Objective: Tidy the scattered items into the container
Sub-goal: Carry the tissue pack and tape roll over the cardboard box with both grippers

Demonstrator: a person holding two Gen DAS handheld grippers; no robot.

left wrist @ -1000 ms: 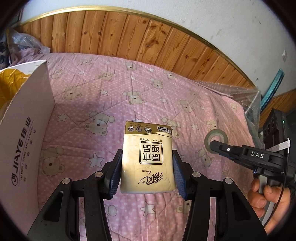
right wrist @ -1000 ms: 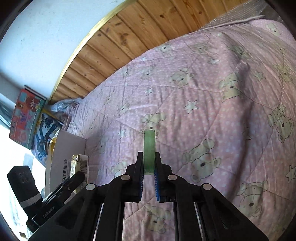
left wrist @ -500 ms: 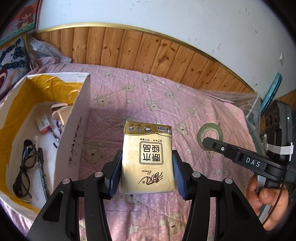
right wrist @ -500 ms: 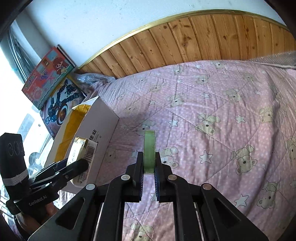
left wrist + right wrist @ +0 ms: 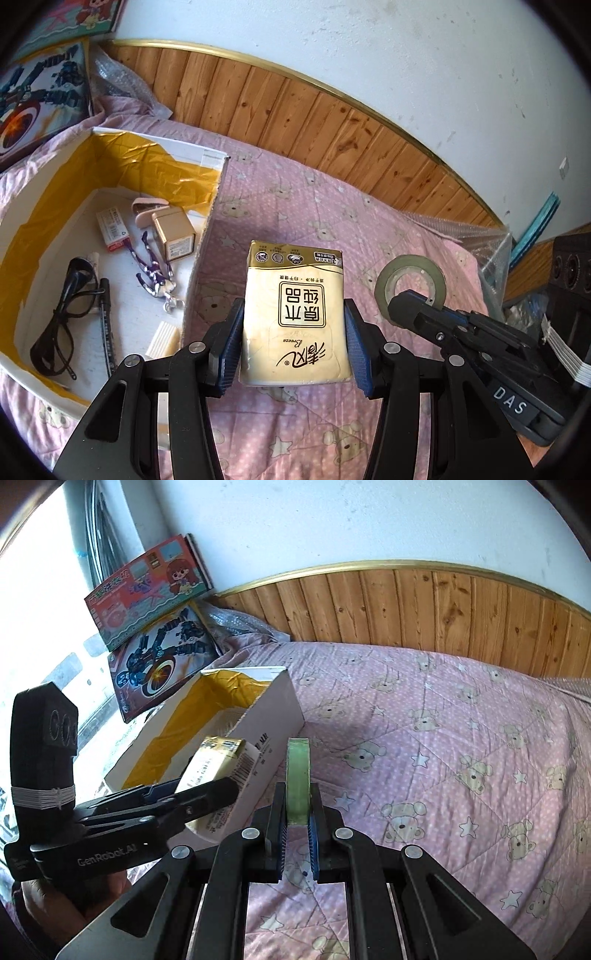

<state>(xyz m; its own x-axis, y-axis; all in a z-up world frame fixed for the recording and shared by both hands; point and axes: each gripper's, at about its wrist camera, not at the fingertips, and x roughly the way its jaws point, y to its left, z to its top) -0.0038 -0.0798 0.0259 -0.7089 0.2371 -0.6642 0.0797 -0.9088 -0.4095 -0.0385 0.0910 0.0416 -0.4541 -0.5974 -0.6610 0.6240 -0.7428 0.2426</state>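
On the pink quilt [image 5: 314, 206], the white box [image 5: 199, 280] (yellow-lined) holds glasses [image 5: 62, 314], a pen [image 5: 105, 314], a small carton [image 5: 173, 232] and a figurine [image 5: 153, 273]. The left gripper [image 5: 293, 339], held beside the box, clamps a tissue pack [image 5: 295, 314]; the right gripper [image 5: 297, 827] pinches a tape roll [image 5: 298, 771] edge-on.

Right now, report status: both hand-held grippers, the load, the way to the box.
Left hand-held gripper shut on tissue pack. Right hand-held gripper shut on tape roll. Both short of the box, over the bedspread. Nothing in the way.
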